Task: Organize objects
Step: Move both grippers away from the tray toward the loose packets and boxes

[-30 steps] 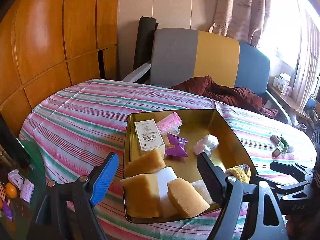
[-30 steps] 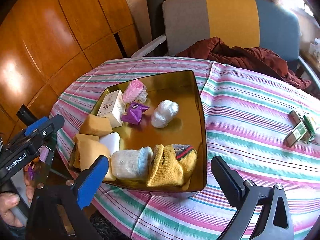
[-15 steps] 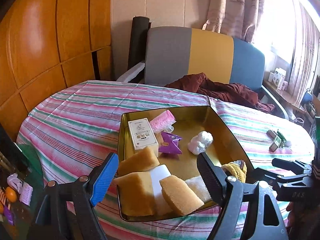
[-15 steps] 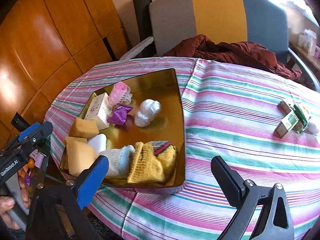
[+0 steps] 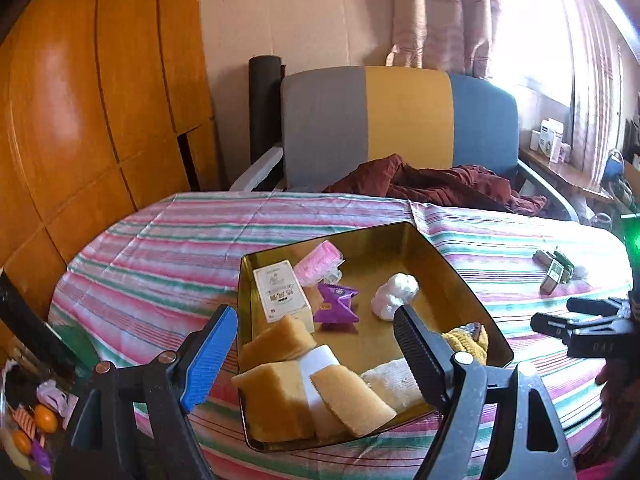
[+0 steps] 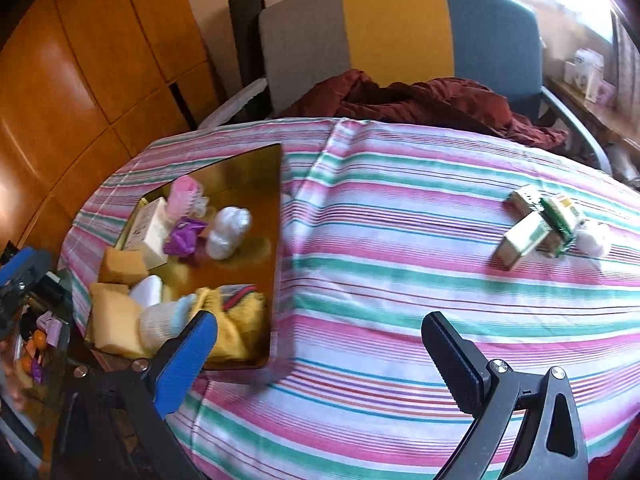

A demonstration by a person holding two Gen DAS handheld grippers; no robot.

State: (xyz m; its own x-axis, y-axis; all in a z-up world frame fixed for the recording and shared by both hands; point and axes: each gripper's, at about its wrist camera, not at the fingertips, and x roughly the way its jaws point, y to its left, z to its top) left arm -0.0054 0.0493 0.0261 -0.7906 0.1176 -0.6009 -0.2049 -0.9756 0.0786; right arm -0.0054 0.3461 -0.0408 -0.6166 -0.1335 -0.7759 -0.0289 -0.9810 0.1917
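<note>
A gold metal tray (image 5: 460, 280) (image 6: 276, 240) sits on the striped tablecloth and holds several things: yellow sponges (image 5: 276, 400), a white box (image 5: 282, 296), a purple wrapper (image 5: 335, 309), a pink item (image 5: 318, 266), a white wad (image 5: 394, 295) and knitted socks (image 6: 236, 320). Small green-and-white boxes (image 6: 536, 228) (image 5: 554, 270) and a white wad (image 6: 592, 238) lie on the cloth to the right. My left gripper (image 5: 316, 344) is open and empty above the tray's near edge. My right gripper (image 6: 320, 360) is open and empty over the cloth, right of the tray.
A grey, yellow and blue chair (image 5: 400, 120) stands behind the table with a dark red cloth (image 6: 420, 100) on its seat. Wooden panels (image 5: 80, 120) line the left wall. A low glass surface with small things (image 5: 28, 432) is at the lower left.
My right gripper has swung right, away from the tray and toward the small boxes. My left gripper has pulled back and tilted up a little; the tray's contents have not moved.
</note>
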